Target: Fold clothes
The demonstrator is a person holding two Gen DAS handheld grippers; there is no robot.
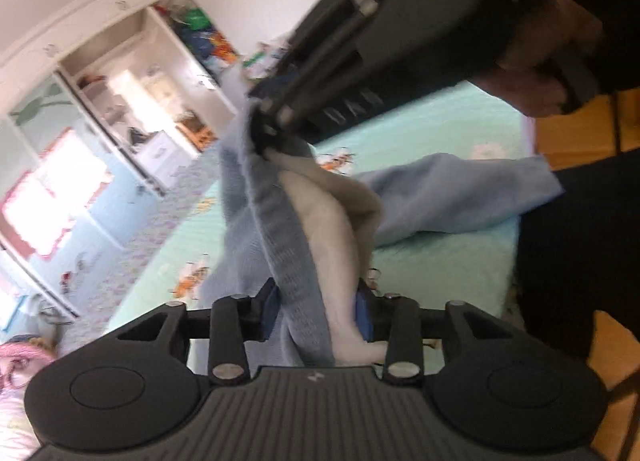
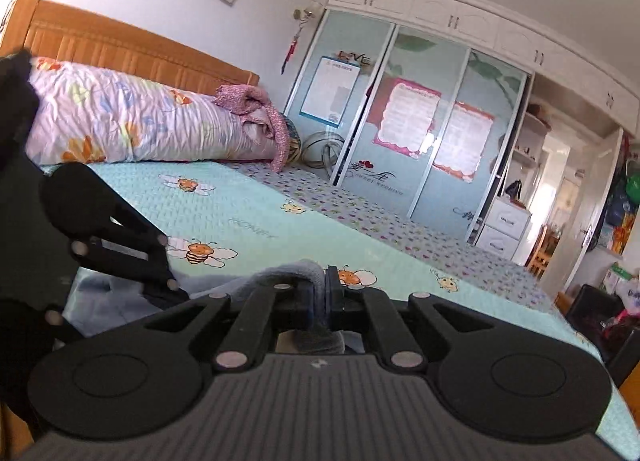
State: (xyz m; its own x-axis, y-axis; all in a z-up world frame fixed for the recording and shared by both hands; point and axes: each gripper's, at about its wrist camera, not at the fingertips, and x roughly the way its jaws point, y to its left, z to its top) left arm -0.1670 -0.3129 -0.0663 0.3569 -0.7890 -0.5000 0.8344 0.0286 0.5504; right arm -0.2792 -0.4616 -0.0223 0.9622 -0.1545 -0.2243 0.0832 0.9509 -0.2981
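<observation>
Holding a light blue garment [image 1: 296, 229] between both my tools, I stand at the side of the bed [image 1: 440, 129]. My left gripper [image 1: 316, 313] is pinching a ribbed band of this cloth, which goes up from the blue pads [image 1: 363, 315] toward 12 o'clock in the left wrist view. There, at about 11 o'clock from the picture centre, my right gripper [image 1: 266, 137] is closed on the same cloth, and my hand [image 1: 548, 61] holds its handle at 2 o'clock. The pale inside of the garment shows between the two tools. One part of it lies on the mint bedsheet with bees, toward 3 o'clock.

From the right wrist view, the pads are pressed together on a grey-blue fold [image 2: 296, 275]. At 9 o'clock I see my other tool, but this side is dark, so I think it touches the cloth there. A flowered quilt [image 2: 132, 121] lies at 10 o'clock against the wooden headboard [image 2: 120, 45], and the wardrobe [image 2: 404, 129] stands at 1 o'clock.
</observation>
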